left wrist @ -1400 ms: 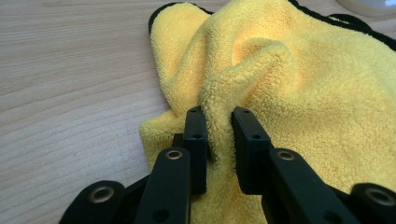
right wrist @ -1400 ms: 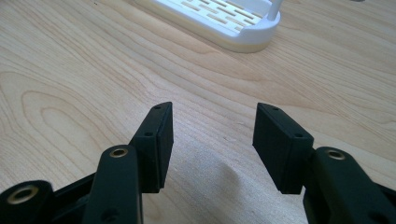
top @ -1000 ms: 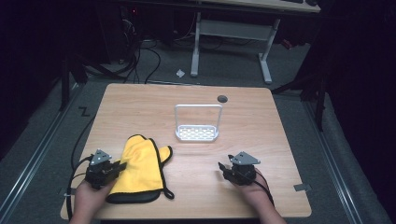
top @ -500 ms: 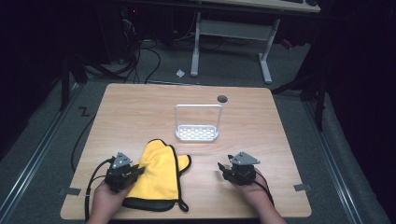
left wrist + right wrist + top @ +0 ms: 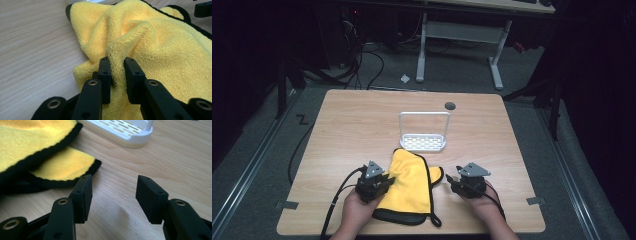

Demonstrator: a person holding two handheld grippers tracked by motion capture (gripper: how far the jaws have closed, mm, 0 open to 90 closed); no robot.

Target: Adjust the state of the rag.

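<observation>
A yellow fleece mitt (image 5: pixel 411 185) with black trim lies near the table's front edge, its tip touching the white rack (image 5: pixel 423 142). My left gripper (image 5: pixel 388 180) is shut on a pinched fold of the mitt (image 5: pixel 150 42) at its left side; the fold bulges up between the pads (image 5: pixel 104 72). My right gripper (image 5: pixel 450 183) stands open just right of the mitt's thumb (image 5: pixel 62 166), nothing between its fingers (image 5: pixel 85 195). The thumb (image 5: pixel 436 175) lies flat on the wood.
The white slotted rack (image 5: pixel 120 130) with an upright wire handle stands mid-table. A dark round grommet (image 5: pixel 450 106) sits near the far edge. Black cables trail from the left gripper off the front left. Bare wood spreads left and right of the rack.
My left gripper has dragged the mitt to the right, from the front left to the front middle, its tip now at the rack. The right gripper has stayed put.
</observation>
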